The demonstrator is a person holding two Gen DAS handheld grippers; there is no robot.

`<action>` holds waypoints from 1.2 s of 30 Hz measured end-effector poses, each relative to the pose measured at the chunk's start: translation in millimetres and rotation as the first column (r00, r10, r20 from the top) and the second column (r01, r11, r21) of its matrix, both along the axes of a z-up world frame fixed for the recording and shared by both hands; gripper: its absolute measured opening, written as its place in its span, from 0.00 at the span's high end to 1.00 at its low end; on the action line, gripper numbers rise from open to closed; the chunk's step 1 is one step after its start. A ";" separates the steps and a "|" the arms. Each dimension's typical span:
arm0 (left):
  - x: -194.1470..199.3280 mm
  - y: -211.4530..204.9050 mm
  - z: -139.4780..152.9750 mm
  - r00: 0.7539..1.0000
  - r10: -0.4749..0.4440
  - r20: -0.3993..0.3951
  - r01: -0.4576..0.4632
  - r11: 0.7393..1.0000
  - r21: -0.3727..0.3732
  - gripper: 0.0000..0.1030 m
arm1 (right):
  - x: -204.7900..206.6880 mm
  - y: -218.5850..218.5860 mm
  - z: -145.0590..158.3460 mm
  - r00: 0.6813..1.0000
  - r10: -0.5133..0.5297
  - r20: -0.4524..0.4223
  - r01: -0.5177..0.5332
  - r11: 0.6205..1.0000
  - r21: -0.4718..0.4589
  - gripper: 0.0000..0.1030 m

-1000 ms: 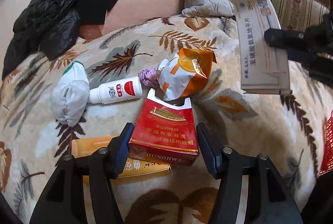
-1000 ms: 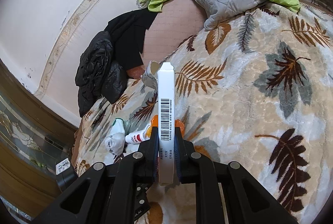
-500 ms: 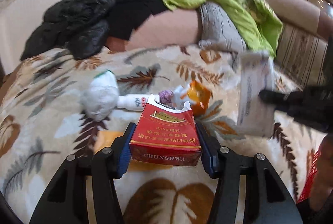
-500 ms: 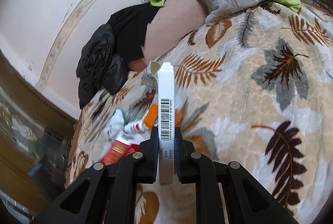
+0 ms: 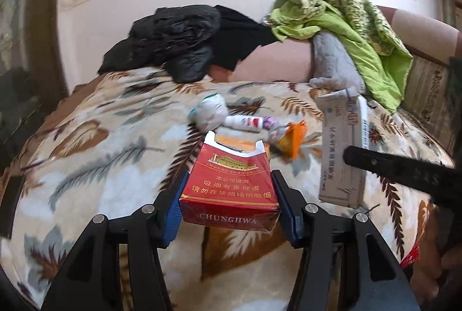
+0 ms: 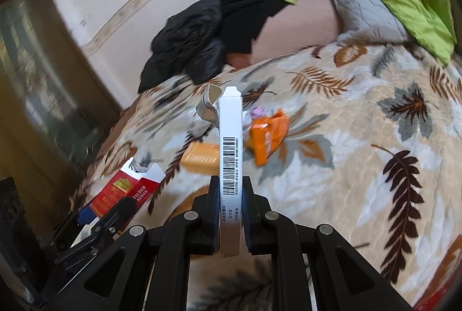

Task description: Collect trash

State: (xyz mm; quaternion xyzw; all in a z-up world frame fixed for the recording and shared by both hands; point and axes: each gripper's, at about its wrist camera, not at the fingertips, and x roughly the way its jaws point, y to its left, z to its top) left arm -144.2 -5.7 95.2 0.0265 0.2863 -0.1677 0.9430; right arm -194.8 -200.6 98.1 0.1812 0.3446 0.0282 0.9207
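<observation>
A: Left wrist view: the left gripper (image 5: 229, 202) is clenched on a red pack (image 5: 231, 189), lid flap open, held above the blanket (image 5: 115, 155).

B: And the rest?

A: On the blanket beyond lie a white wad (image 5: 210, 113), a small bottle (image 5: 245, 122) and an orange wrapper (image 5: 293, 139). A white box (image 5: 340, 149) hangs at the right.

B: Right wrist view?

A: The right gripper (image 6: 230, 212) is clamped tight on that white box (image 6: 230, 149), edge-on, barcode up. The orange wrapper (image 6: 267, 137) sits past it; the red pack (image 6: 121, 191) shows lower left.
</observation>
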 end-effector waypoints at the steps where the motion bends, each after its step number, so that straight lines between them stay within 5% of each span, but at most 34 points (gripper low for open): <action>1: 0.3 2.2 0.1 1.000 0.006 0.002 -0.006 1.000 -0.001 0.47 | -3.9 4.8 0.4 1.000 0.007 0.003 -0.007 1.000 -0.018 0.86; 10: 10.8 13.2 -6.2 0.996 0.082 0.040 -0.084 0.995 0.045 0.47 | -14.6 27.4 1.0 0.999 0.025 0.032 -0.019 0.984 -0.175 0.86; 36: 15.0 -4.0 -12.9 0.995 0.062 0.072 -0.071 0.990 0.123 0.47 | -12.6 21.8 -1.4 1.000 0.007 0.023 -0.003 0.984 -0.176 0.86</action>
